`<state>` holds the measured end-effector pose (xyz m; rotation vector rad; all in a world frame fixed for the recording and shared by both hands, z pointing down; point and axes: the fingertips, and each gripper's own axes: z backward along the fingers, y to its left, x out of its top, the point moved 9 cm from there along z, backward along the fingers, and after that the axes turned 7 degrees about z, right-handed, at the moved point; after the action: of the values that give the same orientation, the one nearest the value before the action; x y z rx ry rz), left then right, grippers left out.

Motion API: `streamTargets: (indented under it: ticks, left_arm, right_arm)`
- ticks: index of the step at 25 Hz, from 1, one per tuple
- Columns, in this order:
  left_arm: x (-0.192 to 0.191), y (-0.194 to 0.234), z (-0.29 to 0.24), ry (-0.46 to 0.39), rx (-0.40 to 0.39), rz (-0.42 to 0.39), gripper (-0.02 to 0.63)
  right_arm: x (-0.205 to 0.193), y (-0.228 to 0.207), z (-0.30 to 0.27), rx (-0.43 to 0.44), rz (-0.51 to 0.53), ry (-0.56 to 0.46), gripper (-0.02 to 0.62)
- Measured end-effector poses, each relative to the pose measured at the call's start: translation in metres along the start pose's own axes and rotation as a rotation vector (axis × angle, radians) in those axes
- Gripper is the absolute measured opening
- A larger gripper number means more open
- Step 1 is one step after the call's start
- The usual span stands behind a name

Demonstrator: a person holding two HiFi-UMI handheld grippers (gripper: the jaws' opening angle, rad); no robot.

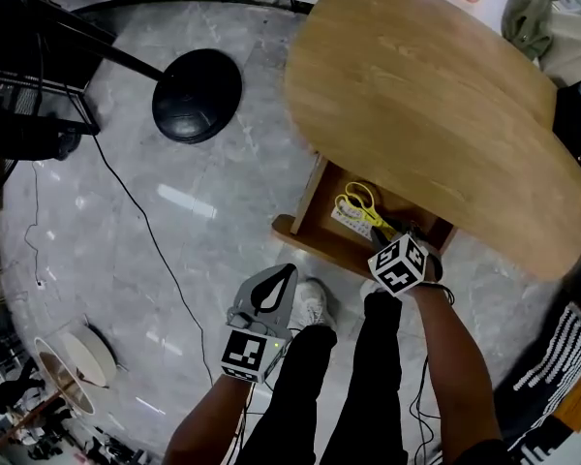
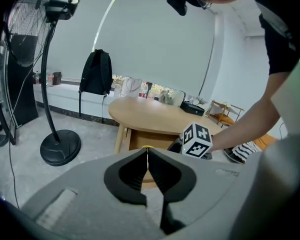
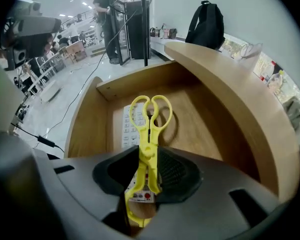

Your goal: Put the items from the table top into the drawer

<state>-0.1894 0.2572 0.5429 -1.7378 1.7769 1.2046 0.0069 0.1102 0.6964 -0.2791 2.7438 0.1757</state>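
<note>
The wooden drawer (image 1: 305,219) under the oval table (image 1: 426,95) stands pulled out. My right gripper (image 1: 391,238) reaches down into it, shut on a pair of yellow plastic scissors (image 1: 359,202). In the right gripper view the scissors (image 3: 150,118) stick out from between the pads (image 3: 172,173), handles forward, above a white remote control (image 3: 129,129) lying on the drawer (image 3: 85,126) floor. My left gripper (image 1: 283,277) hangs lower left, over the floor and away from the drawer, jaws closed on nothing. The left gripper view shows its pads (image 2: 160,170) meeting, with the table (image 2: 150,115) beyond.
A black round fan base (image 1: 197,95) stands on the marble floor left of the table, with a cable (image 1: 145,231) trailing from it. The person's legs and shoes (image 1: 312,303) are right below the drawer front. A round white device (image 1: 82,355) sits at lower left.
</note>
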Motion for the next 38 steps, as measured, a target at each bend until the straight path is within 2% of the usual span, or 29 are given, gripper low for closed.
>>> streamTargets:
  ticks: [2,6,12,18,22,24,28,31,38]
  left_arm:
    - [0.002,0.0,0.001,0.0,-0.004,-0.003,0.018]
    - [0.004,0.002,0.001,-0.003,-0.004,-0.006,0.018]
    - [0.013,-0.003,-0.002,0.009,-0.014,-0.013,0.018]
    - [0.044,-0.018,-0.013,-0.006,-0.047,-0.047,0.018]
    - [0.067,-0.035,-0.022,-0.024,-0.071,-0.064,0.018]
    - [0.08,-0.045,-0.027,-0.03,-0.086,-0.068,0.018]
    - [0.104,-0.067,-0.038,-0.055,-0.124,-0.067,0.018]
    - [0.119,-0.084,-0.038,-0.038,-0.156,-0.091,0.018]
    - [0.181,-0.124,-0.03,-0.114,-0.211,-0.138,0.018]
  right_arm:
    - [0.001,0.003,-0.001,0.008,0.001,-0.003,0.112]
    - [0.004,0.004,0.013,-0.01,-0.021,-0.039,0.192]
    - [0.011,0.009,0.071,-0.039,-0.068,-0.129,0.192]
    - [0.021,0.01,0.134,-0.079,-0.099,-0.231,0.19]
    - [0.025,0.003,0.178,-0.116,-0.188,-0.327,0.189]
    - [0.026,-0.001,0.198,-0.161,-0.232,-0.36,0.167]
    - [0.022,-0.014,0.237,-0.278,-0.303,-0.405,0.07]
    - [0.021,-0.017,0.269,-0.334,-0.373,-0.429,0.0]
    - [0.026,-0.032,0.36,-0.456,-0.497,-0.528,-0.005]
